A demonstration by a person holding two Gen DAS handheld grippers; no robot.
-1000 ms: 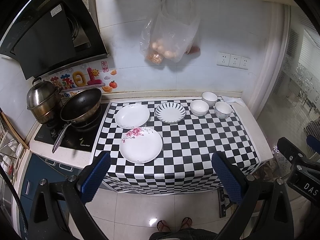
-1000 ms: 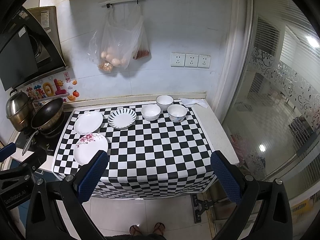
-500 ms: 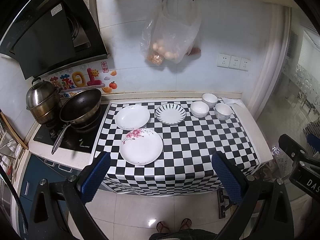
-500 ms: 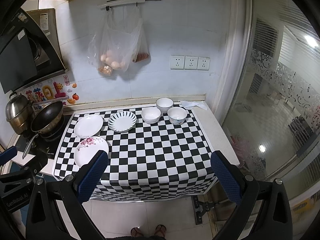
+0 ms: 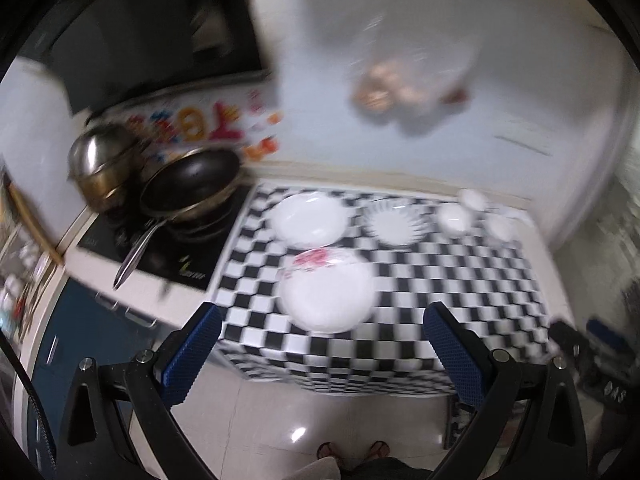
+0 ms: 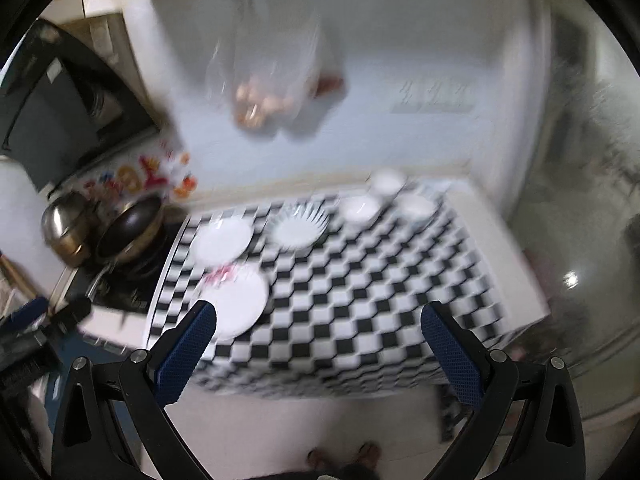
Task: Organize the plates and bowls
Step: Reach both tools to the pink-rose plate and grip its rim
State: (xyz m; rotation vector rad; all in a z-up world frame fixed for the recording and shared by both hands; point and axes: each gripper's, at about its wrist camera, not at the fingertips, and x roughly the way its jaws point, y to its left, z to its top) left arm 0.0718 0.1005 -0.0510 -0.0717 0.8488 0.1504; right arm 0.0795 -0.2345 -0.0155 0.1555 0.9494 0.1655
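On the checkered counter lie a flowered white plate at the front, a plain white plate behind it, a striped plate and three small white bowls at the back right. My left gripper is open and empty, short of the counter's front edge, in line with the flowered plate. My right gripper is open and empty, also short of the front edge; the flowered plate is by its left finger. Both views are motion-blurred.
A black wok and a steel pot stand on the cooktop left of the counter. A plastic bag hangs on the wall above. A range hood is at upper left. A glass partition bounds the right.
Both grippers have moved forward and down toward the counter, swinging left; the plates loom larger and both views are now blurred. Both grippers stay open.
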